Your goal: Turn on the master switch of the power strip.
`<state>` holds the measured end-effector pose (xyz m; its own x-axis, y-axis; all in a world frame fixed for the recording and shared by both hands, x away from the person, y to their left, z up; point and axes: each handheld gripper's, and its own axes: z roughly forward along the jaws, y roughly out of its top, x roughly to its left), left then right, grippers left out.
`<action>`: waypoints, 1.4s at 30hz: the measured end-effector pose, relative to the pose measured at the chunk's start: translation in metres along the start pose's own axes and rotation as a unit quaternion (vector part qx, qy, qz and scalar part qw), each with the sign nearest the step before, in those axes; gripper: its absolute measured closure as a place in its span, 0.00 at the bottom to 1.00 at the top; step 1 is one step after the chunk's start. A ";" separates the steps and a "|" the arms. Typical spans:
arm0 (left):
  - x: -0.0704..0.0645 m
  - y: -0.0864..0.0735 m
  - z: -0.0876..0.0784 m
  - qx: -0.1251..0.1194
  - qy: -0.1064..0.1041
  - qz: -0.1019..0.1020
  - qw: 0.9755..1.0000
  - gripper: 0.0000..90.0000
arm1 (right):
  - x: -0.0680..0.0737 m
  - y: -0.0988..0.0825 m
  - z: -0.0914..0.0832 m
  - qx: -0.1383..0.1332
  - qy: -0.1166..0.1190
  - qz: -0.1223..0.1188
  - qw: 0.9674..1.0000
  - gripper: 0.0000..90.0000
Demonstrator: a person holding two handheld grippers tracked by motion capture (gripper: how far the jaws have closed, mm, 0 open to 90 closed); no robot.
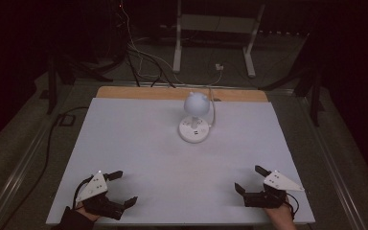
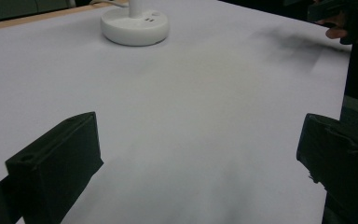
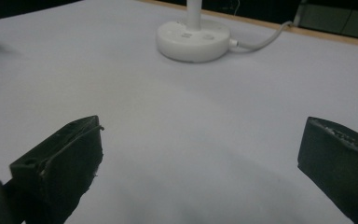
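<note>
- Across the whole table lay a white sheet, bare except toward the middle of the far edge; a strip of bare wood showed along that far edge.
- Toward the middle of the far edge stood a small white lamp: round flat base, thin upright stem, globe head with two small ear-like bumps. Its white cord ran from the base toward the far edge.
- Left gripper sat near the near-left corner, jaws wide apart, nothing between them; the left gripper view confirmed bare sheet in the gap.
- Right gripper sat near the near-right corner, jaws likewise wide apart and empty. Both were well apart from the lamp.
- Handling judgement, lamp: probably light, hard plastic, stiff throughout. Base looked the heaviest part, so it should stay upright unless pushed high up.
- Globe likely smooth and slippery, possibly thin-walled; poor place to clamp.
- Best hold, as judged: the stem just above the base, or across the base rim. Base may be too wide for the jaws; cannot tell.
- Small markings on the base top looked like buttons or ports; too small to tell which.
- Cord would drag and limit any lift or slide.
</note>
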<state>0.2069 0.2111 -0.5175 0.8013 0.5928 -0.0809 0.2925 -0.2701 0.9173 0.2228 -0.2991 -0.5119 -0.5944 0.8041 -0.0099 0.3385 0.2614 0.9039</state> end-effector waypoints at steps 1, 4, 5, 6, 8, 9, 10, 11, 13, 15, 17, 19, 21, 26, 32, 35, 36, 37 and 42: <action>0.000 0.000 0.000 -0.001 -0.001 -0.001 1.000 0.00 | 0.000 -0.001 0.001 0.002 -0.002 -0.002 1.000 0.00; 0.000 0.000 0.000 -0.005 -0.002 -0.002 1.000 0.00 | 0.000 -0.001 0.001 0.001 -0.004 -0.003 1.000 0.00; 0.000 0.000 0.000 -0.006 -0.001 -0.003 1.000 0.00 | 0.000 -0.001 0.000 -0.003 -0.002 0.001 1.000 0.00; 0.000 0.000 -0.001 -0.007 0.000 -0.003 1.000 0.00 | 0.000 -0.001 0.000 -0.003 0.001 0.004 1.000 0.00; 0.000 0.001 -0.001 -0.009 -0.001 -0.004 1.000 0.00 | 0.001 -0.001 0.000 -0.001 0.005 0.004 1.000 0.00; 0.000 0.001 -0.001 -0.009 -0.001 -0.004 1.000 0.00 | 0.001 -0.001 0.000 0.002 0.004 0.000 1.000 0.00; 0.000 0.001 -0.001 -0.009 0.000 -0.004 1.000 0.00 | 0.001 -0.001 0.000 0.005 0.005 -0.002 1.000 0.00; 0.000 0.000 -0.001 -0.009 -0.001 -0.004 1.000 0.00 | 0.001 0.000 -0.001 0.009 0.006 -0.003 1.000 0.00; -0.001 0.001 0.000 -0.009 -0.004 -0.004 1.000 0.00 | 0.001 0.000 -0.001 0.011 0.007 -0.004 1.000 0.00; -0.001 0.001 0.000 -0.008 -0.007 -0.004 1.000 0.00 | 0.001 0.003 -0.003 0.014 0.014 0.001 1.000 0.00; -0.001 0.001 0.001 -0.006 -0.008 -0.002 1.000 0.00 | 0.001 0.004 -0.004 0.017 0.011 -0.002 1.000 0.00; -0.002 0.001 0.001 -0.008 -0.010 -0.002 1.000 0.00 | 0.002 0.003 -0.003 0.023 0.011 -0.008 1.000 0.00; -0.002 0.001 0.000 -0.009 -0.010 -0.004 1.000 0.00 | 0.002 0.003 -0.002 0.028 0.014 -0.008 0.999 0.00; -0.002 0.001 0.001 -0.011 -0.009 -0.006 1.000 0.00 | 0.004 0.003 -0.001 0.023 0.026 -0.011 0.999 0.00; -0.002 0.002 0.001 -0.010 -0.009 -0.005 1.000 0.00 | 0.005 0.003 -0.003 0.014 0.031 -0.009 0.999 0.00; -0.002 0.002 0.001 -0.011 -0.009 -0.003 1.000 0.00 | 0.006 0.005 -0.004 0.009 0.033 -0.007 0.999 0.00; -0.002 0.002 0.001 -0.012 -0.009 -0.003 1.000 0.00 | 0.006 0.005 -0.004 0.009 0.033 -0.007 0.999 0.00; -0.002 0.002 0.001 -0.012 -0.009 -0.004 1.000 0.00 | 0.006 0.006 -0.005 0.008 0.032 -0.006 0.999 0.00; -0.002 0.003 0.001 -0.014 -0.010 -0.004 1.000 0.00 | 0.008 0.011 -0.009 0.000 0.031 -0.003 1.000 0.00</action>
<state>0.2064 0.2081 -0.5153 0.8095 0.5792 -0.0957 0.2846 -0.2445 0.9270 0.2155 -0.2940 -0.4979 -0.6413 0.7672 0.0108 0.3337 0.2663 0.9043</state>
